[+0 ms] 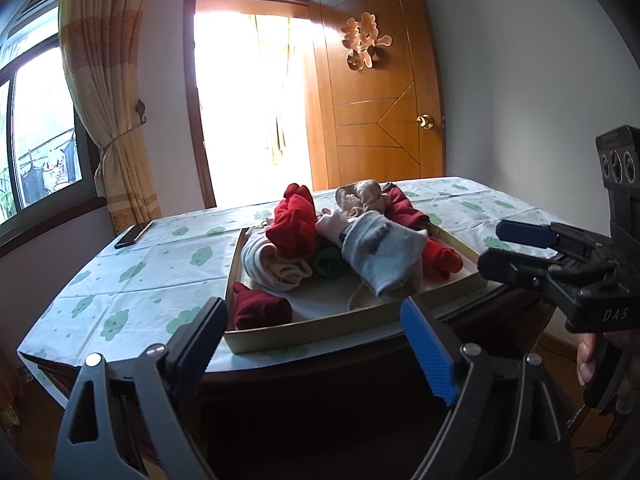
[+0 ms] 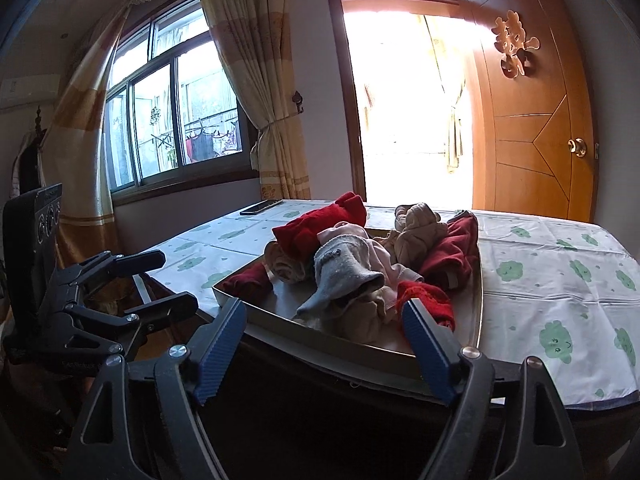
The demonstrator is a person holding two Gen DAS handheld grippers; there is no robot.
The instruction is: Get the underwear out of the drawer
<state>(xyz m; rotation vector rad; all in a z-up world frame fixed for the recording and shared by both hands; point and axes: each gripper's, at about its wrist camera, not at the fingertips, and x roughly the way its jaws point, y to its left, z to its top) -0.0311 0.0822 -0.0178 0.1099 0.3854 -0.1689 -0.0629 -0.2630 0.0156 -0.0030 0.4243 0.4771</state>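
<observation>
From the left wrist camera, the left gripper (image 1: pixel 320 344) hangs short of the near edge of the table (image 1: pixel 132 280), its blue-padded jaws spread wide with nothing between them and touching nothing. Beyond the fingertips sits the drawer (image 1: pixel 320 330), a shallow tan tray lifted out and laid on the cloud-print tablecloth, heaped with rolled underwear (image 1: pixel 380 258): a grey-blue piece on top, bright red rolls beside it, a cream-and-white roll and a green one below, and a dark red roll (image 1: pixel 262 310) lying alone in the near-left corner. At the right edge the right gripper (image 1: pixel 532 248) enters side-on, jaws likewise apart and empty, level with the drawer's right rim; fingertips of the person's hand (image 1: pixel 588 364) curl round its handle. A dark phone (image 1: pixel 134 235) lies at the table's far left.

From the right wrist camera, the right gripper (image 2: pixel 324 344) points slightly downward at the drawer's (image 2: pixel 360 344) near rim, jaws wide and gripping nothing; the underwear (image 2: pixel 348 276) pile lies just past the pads. This view alone shows the left gripper (image 2: pixel 160 280) from the side, held off the table's left corner, open and empty, and the full window (image 2: pixel 176 112) with laundry outside. The open wooden door (image 2: pixel 536 120) stands behind in both views.
</observation>
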